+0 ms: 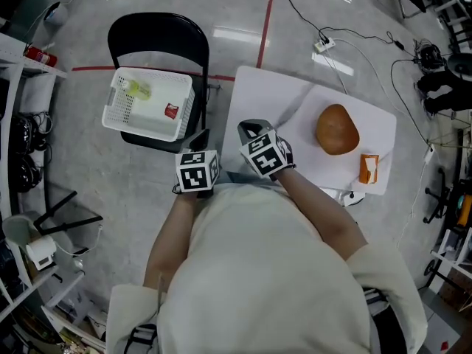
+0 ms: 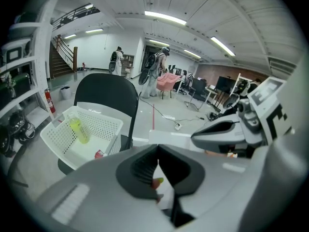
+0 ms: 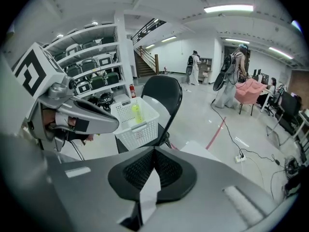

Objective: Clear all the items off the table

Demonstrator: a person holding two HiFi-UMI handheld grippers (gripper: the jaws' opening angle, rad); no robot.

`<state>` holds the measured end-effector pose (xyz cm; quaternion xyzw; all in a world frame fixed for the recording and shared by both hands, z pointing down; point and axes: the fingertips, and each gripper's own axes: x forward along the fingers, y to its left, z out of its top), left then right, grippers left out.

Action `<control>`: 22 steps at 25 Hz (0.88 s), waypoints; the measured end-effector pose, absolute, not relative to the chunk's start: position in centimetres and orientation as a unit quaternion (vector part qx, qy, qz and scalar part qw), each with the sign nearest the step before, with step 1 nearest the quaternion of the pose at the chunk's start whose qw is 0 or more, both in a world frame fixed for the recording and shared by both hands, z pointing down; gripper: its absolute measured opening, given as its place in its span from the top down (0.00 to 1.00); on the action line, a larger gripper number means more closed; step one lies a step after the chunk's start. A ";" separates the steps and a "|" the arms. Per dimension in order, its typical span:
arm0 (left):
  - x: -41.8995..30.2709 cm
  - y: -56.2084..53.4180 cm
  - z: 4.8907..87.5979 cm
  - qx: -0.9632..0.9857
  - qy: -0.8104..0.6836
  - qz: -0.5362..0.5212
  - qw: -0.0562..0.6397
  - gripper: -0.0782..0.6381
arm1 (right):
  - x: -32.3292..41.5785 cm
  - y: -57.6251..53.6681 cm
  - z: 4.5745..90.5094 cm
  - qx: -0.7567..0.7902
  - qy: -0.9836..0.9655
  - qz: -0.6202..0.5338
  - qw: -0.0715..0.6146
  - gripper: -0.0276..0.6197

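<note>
Both tools are clenched with nothing clearly in them. The right tool [image 3: 153, 150] has its pads pressed tip to tip, and only white shows through the slit below them. The left tool [image 2: 158, 146] also meets at the tips. A small pinkish thing with a yellow-green end [image 2: 156, 181] shows low in its gap, and I cannot tell whether it is pinched there or only seen through the gap.

In the head view, two things are left on the white table [image 1: 273, 94]. A brown rounded loaf-like item [image 1: 337, 129] sits right of centre, and a small orange packet [image 1: 368, 169] lies just below and to the right of it, apart from it. Both tools hang at the table's lower-left edge and point toward the upper left. There a white basket [image 1: 118, 116] sits on a black folding chair [image 1: 158, 28] and already holds a yellow-green bottle [image 1: 137, 88] and a small red packet [image 1: 171, 110].

The remaining items therefore lie to the right of the tools, off to the side of where they point. The right tool is plainly the nearer one, while the left is nearest the basket. The brown item's longer axis runs roughly top to bottom in the frame, and so does the packet's. Reaching either one would likely mean swinging the right tool rightward, opening it, and closing across the narrower width.
</note>
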<state>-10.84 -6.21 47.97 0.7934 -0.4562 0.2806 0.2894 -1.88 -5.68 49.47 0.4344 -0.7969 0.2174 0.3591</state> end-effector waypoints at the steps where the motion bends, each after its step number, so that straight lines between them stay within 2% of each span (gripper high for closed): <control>1: -10.4 -5.9 47.8 0.795 -0.453 0.283 0.288 0.88 | -1.4 -5.3 49.4 0.438 -0.795 0.220 0.357 0.96; 11: -6.5 -4.2 46.1 0.823 -0.400 0.297 0.273 0.88 | 2.1 -2.2 48.8 0.488 -0.764 0.258 0.333 0.96; 22: -4.7 -2.0 44.9 0.867 -0.306 0.318 0.231 0.88 | 2.8 1.3 48.0 0.566 -0.708 0.291 0.307 0.96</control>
